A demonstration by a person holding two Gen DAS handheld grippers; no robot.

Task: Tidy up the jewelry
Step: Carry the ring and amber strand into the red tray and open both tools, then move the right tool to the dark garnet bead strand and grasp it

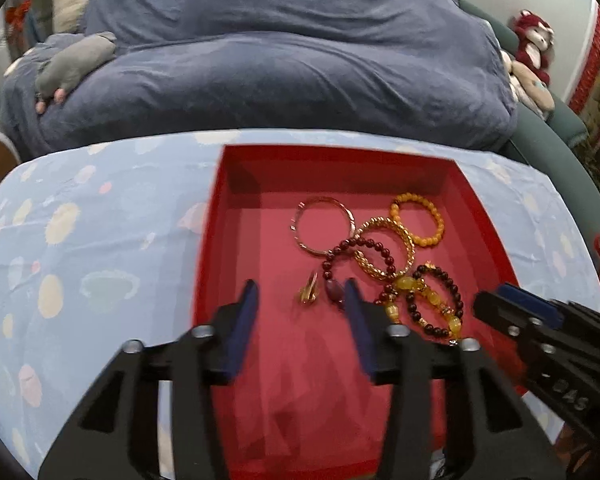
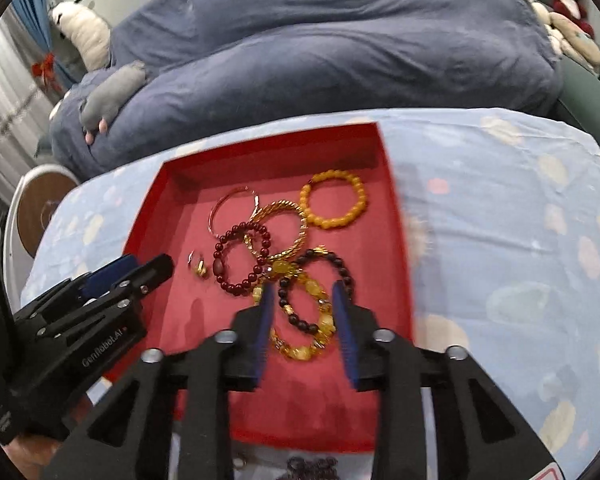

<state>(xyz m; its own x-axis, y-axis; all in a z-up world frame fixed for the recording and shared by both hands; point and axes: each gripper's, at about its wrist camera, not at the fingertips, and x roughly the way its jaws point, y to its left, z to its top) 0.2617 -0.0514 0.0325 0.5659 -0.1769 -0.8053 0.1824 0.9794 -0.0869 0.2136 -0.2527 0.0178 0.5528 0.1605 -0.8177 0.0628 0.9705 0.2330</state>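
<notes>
Now both grippers, left (image 1: 300,300) and right (image 2: 306,296), are hovering jaws apart over tray (image 1: 480,216); right is lining up on lower-centre bracelet (image 2: 316,304), next needing descent and squeeze.

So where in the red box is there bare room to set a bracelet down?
The box floor is bare on its left side, between the left wall and the thin bangle, and along the near wall behind the left claw. The middle and right are crowded: bracelets overlap there, with the right claw over them.
</notes>
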